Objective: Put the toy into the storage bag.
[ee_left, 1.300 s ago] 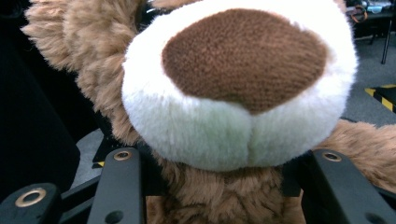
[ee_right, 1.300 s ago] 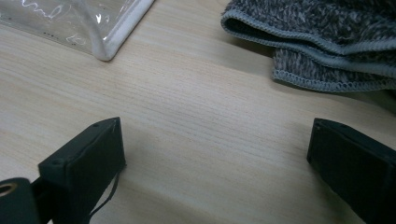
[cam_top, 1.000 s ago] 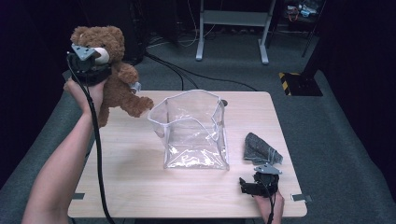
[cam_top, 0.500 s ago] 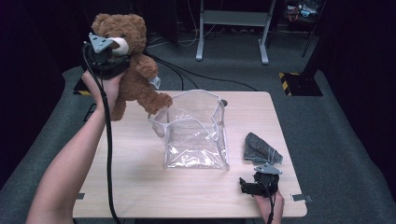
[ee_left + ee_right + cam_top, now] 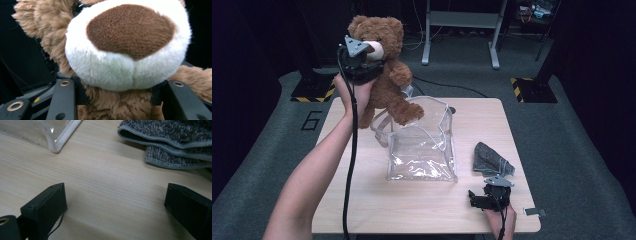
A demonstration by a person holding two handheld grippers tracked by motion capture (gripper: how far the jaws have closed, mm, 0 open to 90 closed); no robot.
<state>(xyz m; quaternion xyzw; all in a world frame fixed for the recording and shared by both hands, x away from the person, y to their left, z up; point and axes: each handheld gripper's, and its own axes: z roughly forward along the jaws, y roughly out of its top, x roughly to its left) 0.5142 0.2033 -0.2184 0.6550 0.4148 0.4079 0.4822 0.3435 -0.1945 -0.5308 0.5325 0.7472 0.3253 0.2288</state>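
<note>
The left gripper point(image 5: 368, 62) is raised above the table's point(image 5: 362, 200) far left corner, jaws clamped on the bear point(image 5: 384, 70) at the neck, just under its muzzle. In the left gripper view the two black jaws press into the fur on either side below the white snout point(image 5: 125, 62). The bear hangs upright from the grip; its lower paw point(image 5: 409, 114) reaches down to the bag's point(image 5: 422, 150) near rim and overlaps it in the high view, though whether it touches cannot be told. The clear bag stands below and to the right of this gripper, mouth upward, its rim wide and bowed.

The right gripper point(image 5: 487, 197) rests low at the table's near right edge, jaws spread wide with bare wood between them. Ahead of it to the left is the bag's white-trimmed bottom corner point(image 5: 56, 146); ahead to the right lies a folded grey cloth point(image 5: 175, 142), its hemmed edge near the right jaw but apart from it. Open tabletop runs between the two.
</note>
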